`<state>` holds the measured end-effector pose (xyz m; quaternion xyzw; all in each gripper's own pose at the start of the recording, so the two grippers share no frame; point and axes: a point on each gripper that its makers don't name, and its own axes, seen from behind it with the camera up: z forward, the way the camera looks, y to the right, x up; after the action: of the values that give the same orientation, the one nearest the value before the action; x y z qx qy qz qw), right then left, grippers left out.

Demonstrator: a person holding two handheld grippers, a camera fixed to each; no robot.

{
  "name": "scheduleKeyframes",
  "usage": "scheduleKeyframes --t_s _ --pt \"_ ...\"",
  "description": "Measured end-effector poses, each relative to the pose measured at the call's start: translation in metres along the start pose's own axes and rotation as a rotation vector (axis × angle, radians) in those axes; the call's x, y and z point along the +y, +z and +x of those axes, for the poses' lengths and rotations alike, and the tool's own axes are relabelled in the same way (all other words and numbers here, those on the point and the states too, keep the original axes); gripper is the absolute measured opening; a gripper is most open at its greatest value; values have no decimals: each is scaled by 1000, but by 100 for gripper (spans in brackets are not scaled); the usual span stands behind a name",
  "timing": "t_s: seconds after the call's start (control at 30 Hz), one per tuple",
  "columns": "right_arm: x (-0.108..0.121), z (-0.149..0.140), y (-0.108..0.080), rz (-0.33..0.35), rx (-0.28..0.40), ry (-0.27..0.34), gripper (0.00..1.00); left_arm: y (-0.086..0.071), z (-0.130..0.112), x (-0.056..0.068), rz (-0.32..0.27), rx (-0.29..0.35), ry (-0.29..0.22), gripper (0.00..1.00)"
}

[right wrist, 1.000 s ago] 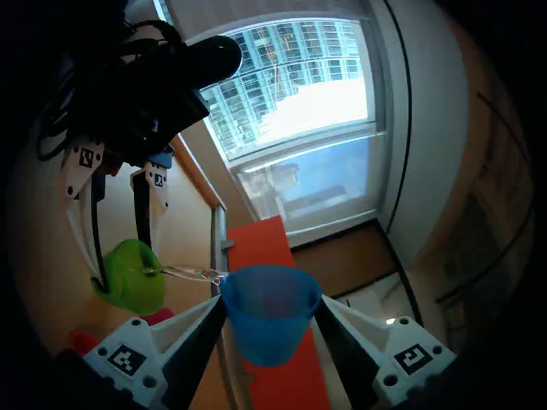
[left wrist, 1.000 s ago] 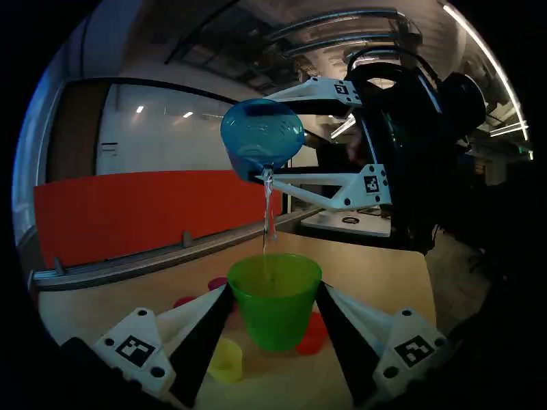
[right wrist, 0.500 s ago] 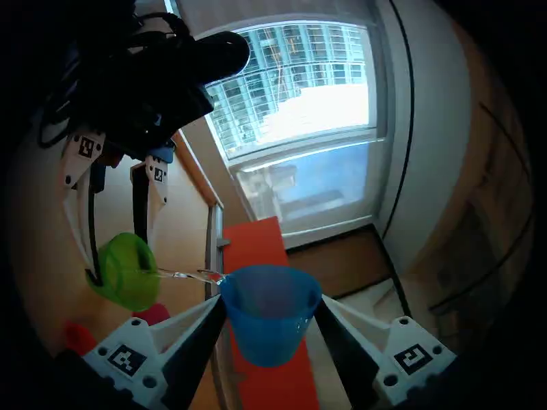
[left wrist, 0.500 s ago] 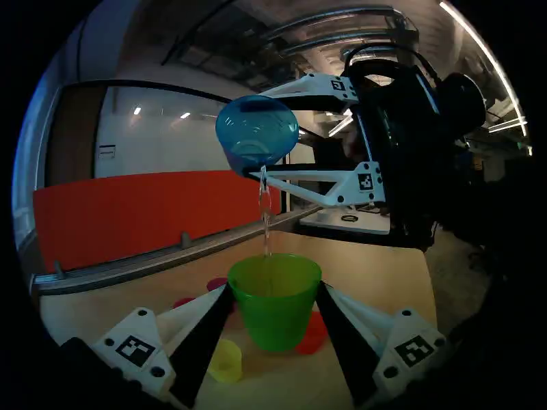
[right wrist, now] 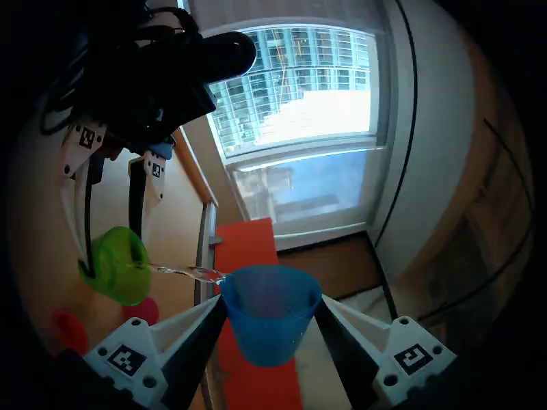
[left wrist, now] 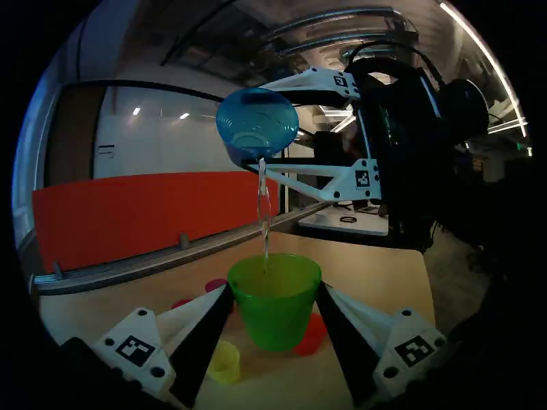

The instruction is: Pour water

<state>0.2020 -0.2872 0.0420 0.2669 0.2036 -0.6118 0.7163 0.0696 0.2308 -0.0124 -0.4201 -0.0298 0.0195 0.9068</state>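
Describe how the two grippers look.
The left gripper and right gripper match: white tapering fingers with black inner pads, each finger bearing a square black-and-white marker. Seen from the left gripper view, the right one has a bulky black body with looping black cables.

A yellow cup (left wrist: 224, 361), red cup (left wrist: 311, 333) and pink cup (left wrist: 217, 283) clutter the bench (left wrist: 383, 270) below the green cup (left wrist: 275, 307); the bench's far right corner lies open.

Translucent blue cup (left wrist: 257, 126) is hanging tilted on its side above green cup (left wrist: 275, 307), which is sitting upright; thin water stream (left wrist: 262, 212) is falling from blue rim into it.
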Motion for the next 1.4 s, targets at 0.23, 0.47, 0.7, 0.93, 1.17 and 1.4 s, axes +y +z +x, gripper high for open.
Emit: scheduleKeyframes --t_s 0.23,0.47,0.7,0.93,1.17,1.4 --pt "1 1 0 -9 -3 -34 90 0 0 -2 5 1 -1 85" --pt "4 4 0 -12 -4 -68 90 -1 0 -2 4 0 -1 85" --pt "8 7 0 -20 1 -103 90 1 -2 -2 3 2 -2 85" --pt "9 9 1 -25 -3 -144 90 1 -2 -3 3 3 -4 85" --pt "9 11 0 -32 -4 -185 90 0 -1 -3 6 5 -4 85" --pt "11 16 0 -35 -4 -233 90 -1 1 -3 6 8 -5 85"
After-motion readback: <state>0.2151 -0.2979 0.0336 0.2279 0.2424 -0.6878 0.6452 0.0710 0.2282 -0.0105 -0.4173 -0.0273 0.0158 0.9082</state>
